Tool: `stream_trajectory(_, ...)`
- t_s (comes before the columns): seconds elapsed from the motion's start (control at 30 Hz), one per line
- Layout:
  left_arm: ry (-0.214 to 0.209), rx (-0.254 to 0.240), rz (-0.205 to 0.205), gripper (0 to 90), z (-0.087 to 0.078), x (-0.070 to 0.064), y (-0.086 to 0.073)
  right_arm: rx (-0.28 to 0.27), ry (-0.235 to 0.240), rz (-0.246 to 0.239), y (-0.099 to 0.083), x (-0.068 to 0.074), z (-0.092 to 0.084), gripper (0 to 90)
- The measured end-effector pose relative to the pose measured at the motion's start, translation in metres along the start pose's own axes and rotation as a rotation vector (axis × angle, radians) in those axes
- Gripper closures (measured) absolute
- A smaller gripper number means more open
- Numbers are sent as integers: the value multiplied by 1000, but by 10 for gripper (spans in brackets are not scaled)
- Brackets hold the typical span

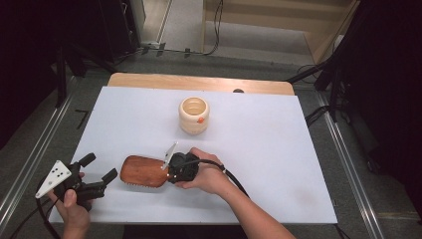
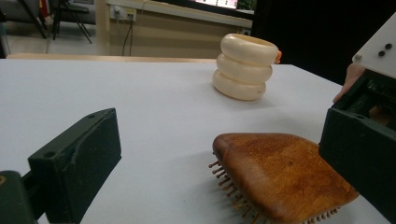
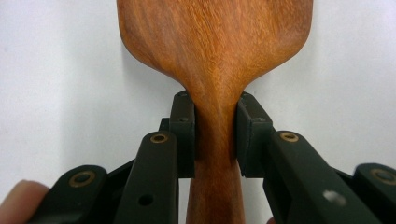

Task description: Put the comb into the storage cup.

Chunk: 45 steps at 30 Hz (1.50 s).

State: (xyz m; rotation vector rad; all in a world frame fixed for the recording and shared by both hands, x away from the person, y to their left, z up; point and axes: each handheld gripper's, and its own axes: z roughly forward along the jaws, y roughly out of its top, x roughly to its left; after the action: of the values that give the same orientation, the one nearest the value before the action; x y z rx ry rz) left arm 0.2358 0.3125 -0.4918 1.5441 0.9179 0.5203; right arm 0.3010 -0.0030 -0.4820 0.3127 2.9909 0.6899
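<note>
Looking at it, my right gripper [image 3: 215, 135] is clamped on the neck of the brown wooden paddle hairbrush [image 1: 144, 172], lying bristles-down, head pointing toward my spread-jawed left gripper [image 1: 102, 172] just beside it.

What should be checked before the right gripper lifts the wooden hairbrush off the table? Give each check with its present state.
1. Right gripper closed on the hairbrush: ok, both jaws press the handle's neck just below the head.
2. Grip centred on the handle: ok, jaws sit evenly on either side in the right gripper view.
3. Brush resting bristles down on the white table: ok, bristles show under the head in the left gripper view.
4. Left gripper clear of the brush: ok, open and apart from the head.
5. Cream ringed cup out of the way: ok, standing farther back.
6. Grip firmness: cannot tell.
</note>
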Motion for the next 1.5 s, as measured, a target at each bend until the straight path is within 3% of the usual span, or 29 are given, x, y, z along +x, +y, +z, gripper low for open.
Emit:
stream_trajectory(0.1,0,1,1,0,0,0,0,-21,-16,-20,-1,1,0,702)
stream_trajectory(0.37,-1,-3,-3,0,-1,1,0,-45,-11,-4,-6,2,0,703)
stream_trajectory(0.47,-1,-6,-5,0,-1,1,0,-53,-20,26,-9,3,-2,703)
stream_trajectory(0.7,-3,-4,-5,0,-1,1,1,-99,-41,40,-14,-1,-9,703)
stream_trajectory(0.73,-3,-5,-5,0,-1,1,1,-103,-45,61,-16,0,-12,703)
stream_trajectory(1.03,2,-9,-14,0,-2,2,2,-163,-68,64,-22,-2,-19,703)
stream_trajectory(1.5,2,-2,-4,0,-1,1,2,-230,-92,106,-32,-2,-33,703)
